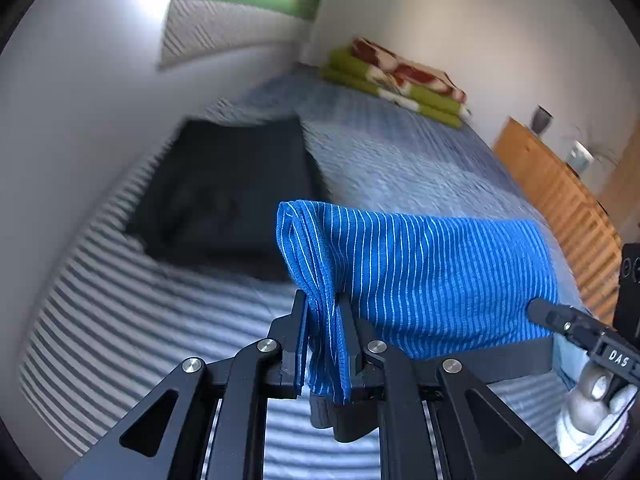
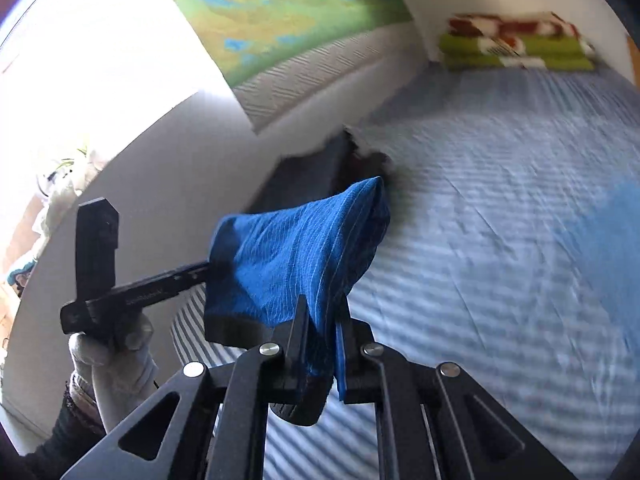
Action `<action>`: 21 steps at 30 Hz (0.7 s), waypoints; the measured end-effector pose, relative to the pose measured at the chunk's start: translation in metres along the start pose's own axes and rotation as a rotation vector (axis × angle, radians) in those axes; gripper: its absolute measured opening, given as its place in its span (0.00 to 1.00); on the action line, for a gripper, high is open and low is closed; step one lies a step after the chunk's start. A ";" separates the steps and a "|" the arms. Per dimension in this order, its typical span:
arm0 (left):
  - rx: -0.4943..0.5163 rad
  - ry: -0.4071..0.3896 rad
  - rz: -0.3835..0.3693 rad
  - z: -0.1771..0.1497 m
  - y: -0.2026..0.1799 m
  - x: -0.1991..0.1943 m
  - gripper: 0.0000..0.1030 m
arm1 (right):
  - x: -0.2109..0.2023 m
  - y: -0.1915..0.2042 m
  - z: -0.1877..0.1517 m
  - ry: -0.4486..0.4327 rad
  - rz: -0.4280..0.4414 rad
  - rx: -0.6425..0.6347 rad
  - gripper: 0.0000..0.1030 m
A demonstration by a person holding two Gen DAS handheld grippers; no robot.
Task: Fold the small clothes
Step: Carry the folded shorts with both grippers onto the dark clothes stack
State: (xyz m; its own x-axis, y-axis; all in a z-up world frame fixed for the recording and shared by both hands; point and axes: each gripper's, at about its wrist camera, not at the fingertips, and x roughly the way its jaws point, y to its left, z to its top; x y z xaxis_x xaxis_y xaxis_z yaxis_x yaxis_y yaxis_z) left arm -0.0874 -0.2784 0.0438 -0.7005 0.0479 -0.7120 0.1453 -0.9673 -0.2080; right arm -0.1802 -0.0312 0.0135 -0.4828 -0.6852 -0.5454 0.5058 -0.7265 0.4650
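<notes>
Blue cloth (image 1: 420, 276) held in air over bed (image 1: 400, 160), stretched between both tools. Left gripper (image 1: 323, 332) pinches one end, right gripper (image 2: 322, 328) other end. Keep span taut, lower level, lay edge on edge. Dark pile (image 1: 228, 196) far left, near wall; folded blanket (image 1: 400, 76) far off; landing spot free

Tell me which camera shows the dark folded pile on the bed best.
The left wrist view: the dark folded pile lies almost whole on the striped bedcover. In the right wrist view the blue striped cloth hides most of it.
</notes>
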 end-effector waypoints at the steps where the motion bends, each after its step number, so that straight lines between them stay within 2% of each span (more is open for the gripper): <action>1: -0.003 -0.013 0.015 0.011 0.008 0.000 0.12 | 0.010 0.005 0.014 -0.010 0.007 -0.012 0.09; 6: -0.020 -0.076 0.102 0.069 0.054 0.013 0.12 | 0.071 0.029 0.065 -0.042 0.007 -0.085 0.09; 9: -0.052 -0.075 0.130 0.095 0.081 0.034 0.12 | 0.117 0.029 0.087 -0.031 -0.013 -0.089 0.09; 17: -0.098 -0.056 0.217 0.147 0.147 0.100 0.12 | 0.212 0.008 0.120 -0.007 -0.008 -0.034 0.09; 21: -0.119 -0.031 0.243 0.158 0.164 0.143 0.14 | 0.252 0.004 0.123 0.033 -0.059 -0.043 0.09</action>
State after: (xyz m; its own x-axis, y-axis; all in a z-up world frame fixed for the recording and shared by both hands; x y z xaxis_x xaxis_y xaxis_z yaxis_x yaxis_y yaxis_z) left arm -0.2739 -0.4700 0.0139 -0.6563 -0.1913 -0.7298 0.3910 -0.9135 -0.1122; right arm -0.3875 -0.2126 -0.0365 -0.4888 -0.6390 -0.5939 0.5082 -0.7619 0.4016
